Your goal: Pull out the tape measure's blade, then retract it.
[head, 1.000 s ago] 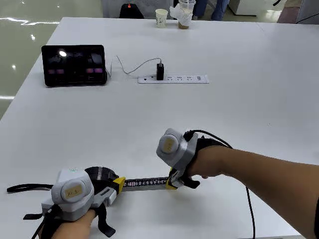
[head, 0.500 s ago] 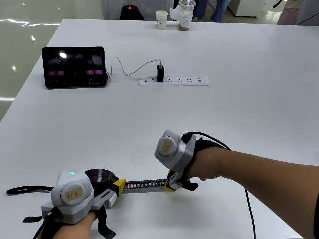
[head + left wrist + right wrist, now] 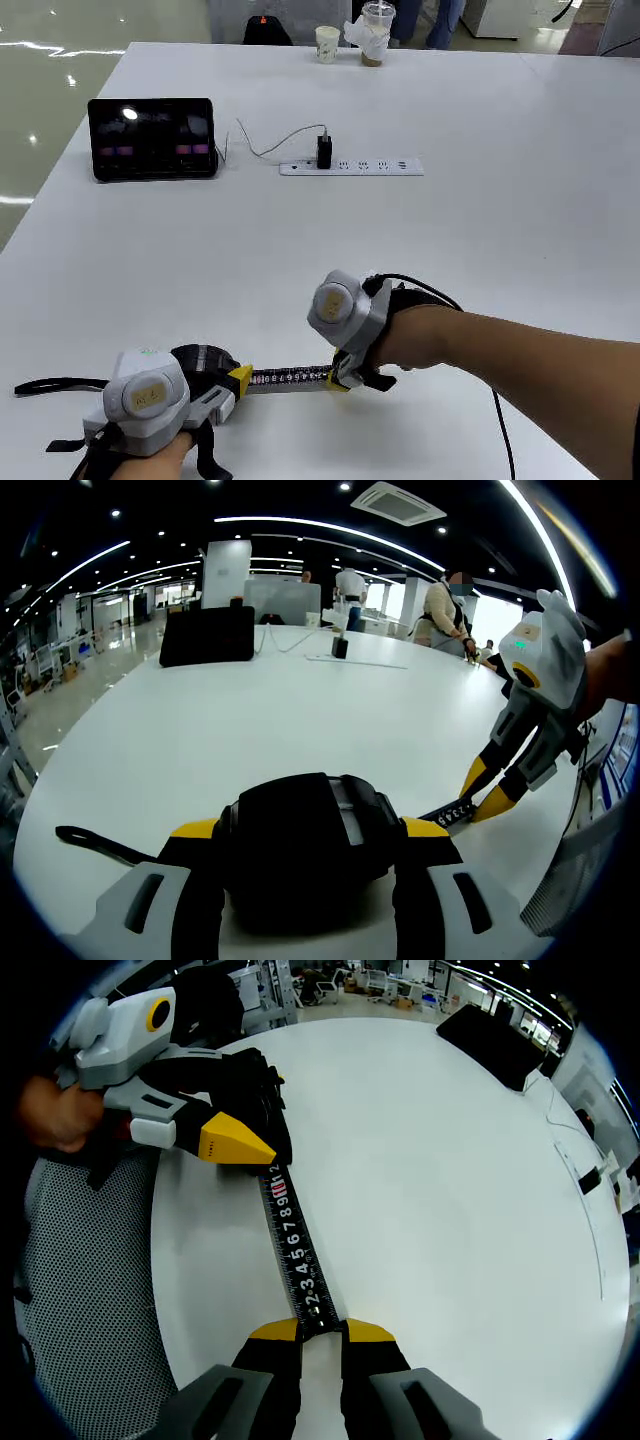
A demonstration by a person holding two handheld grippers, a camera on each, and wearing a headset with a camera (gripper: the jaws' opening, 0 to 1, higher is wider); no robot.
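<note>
Tape blade [image 3: 295, 1250] showing has shortened slightly: the right gripper [image 3: 322, 1330], pinched on its tip, is brought nearer the tape measure case [image 3: 205, 360], clamped in the left gripper [image 3: 310, 830] at the table's [image 3: 450, 220] near left. Retraction is judged begun. Far off, paper cup [image 3: 327, 43] contents are hidden; plastic cup [image 3: 373, 40] holds brown liquid.

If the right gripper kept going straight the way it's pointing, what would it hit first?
Probably the black tape measure case clamped in the left gripper, reached along the dark numbered blade that the right gripper pinches; depth is uncertain.
</note>
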